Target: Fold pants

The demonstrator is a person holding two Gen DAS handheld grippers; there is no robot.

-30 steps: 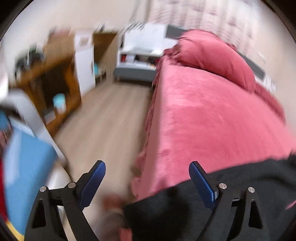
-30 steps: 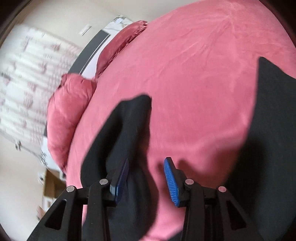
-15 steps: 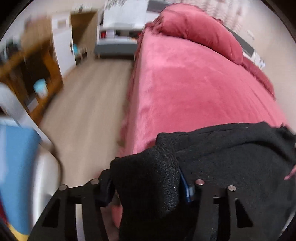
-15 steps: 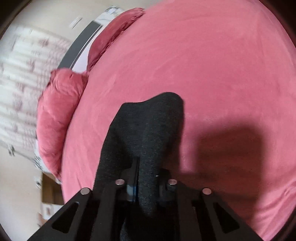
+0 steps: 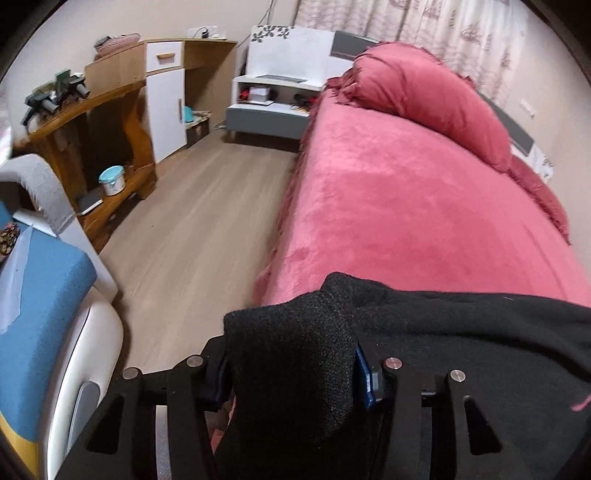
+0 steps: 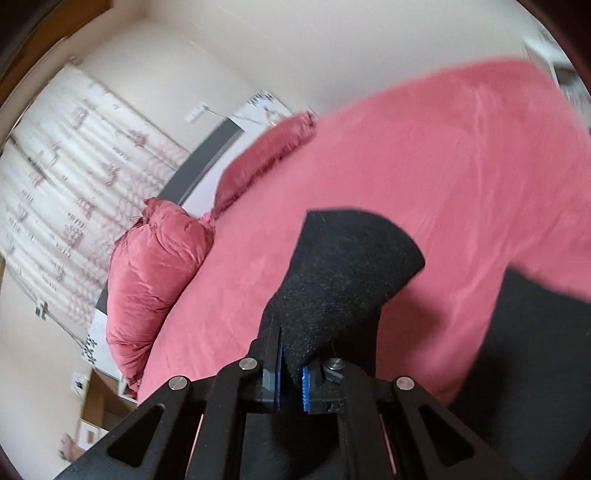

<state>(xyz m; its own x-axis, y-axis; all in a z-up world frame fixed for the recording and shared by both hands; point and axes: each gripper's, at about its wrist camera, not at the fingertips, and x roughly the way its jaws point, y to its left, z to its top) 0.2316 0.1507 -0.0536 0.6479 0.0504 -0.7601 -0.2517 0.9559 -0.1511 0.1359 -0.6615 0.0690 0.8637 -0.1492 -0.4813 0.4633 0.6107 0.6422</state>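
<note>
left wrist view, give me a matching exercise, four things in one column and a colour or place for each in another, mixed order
Things:
1. pants
2. bedspread
3. small pot
4. cushion

Descriptions:
A. blue, at the left edge
B. black, clamped in the left gripper
C. light blue, on the low wooden shelf
D. pink-red, covering the bed

Pairs: 1-B, 2-D, 3-C, 4-A

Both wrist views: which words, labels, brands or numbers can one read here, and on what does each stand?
None can be read.
Curtain: a printed pattern only, no letters.
White headboard panel: a dark leaf print, not text.
Black pants, shut in both claws: no label shows.
</note>
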